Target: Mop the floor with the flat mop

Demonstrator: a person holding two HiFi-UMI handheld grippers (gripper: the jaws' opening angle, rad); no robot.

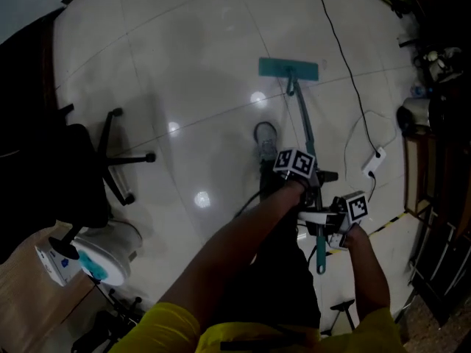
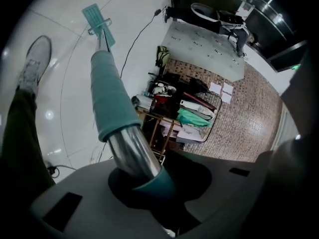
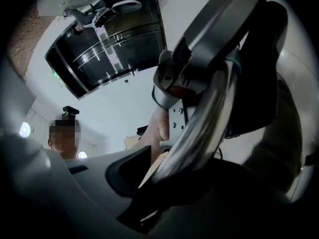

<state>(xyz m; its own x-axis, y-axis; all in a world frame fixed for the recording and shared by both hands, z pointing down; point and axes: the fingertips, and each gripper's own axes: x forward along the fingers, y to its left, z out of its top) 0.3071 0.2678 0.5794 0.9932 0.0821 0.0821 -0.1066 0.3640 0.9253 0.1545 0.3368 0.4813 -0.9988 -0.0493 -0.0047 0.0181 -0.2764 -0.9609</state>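
The flat mop has a teal head (image 1: 288, 68) lying flat on the white tiled floor (image 1: 191, 72), and its handle (image 1: 305, 127) runs back toward me. My left gripper (image 1: 310, 191) is shut on the handle's upper part. My right gripper (image 1: 328, 225) is shut on it just behind, close to the teal end grip (image 1: 321, 259). In the left gripper view the teal sleeve (image 2: 109, 96) and bare metal tube (image 2: 133, 156) pass through the left gripper (image 2: 145, 184), with the mop head (image 2: 95, 17) far off. In the right gripper view the metal handle (image 3: 199, 128) crosses the right gripper (image 3: 162, 180).
A black office chair (image 1: 92, 160) stands at the left, with a white and teal round appliance (image 1: 107, 254) below it. A black cable (image 1: 346, 57) leads to a white power strip (image 1: 374, 162) at the right. Cluttered racks (image 1: 441, 197) line the right edge. The person's grey shoe (image 1: 266, 138) is beside the handle.
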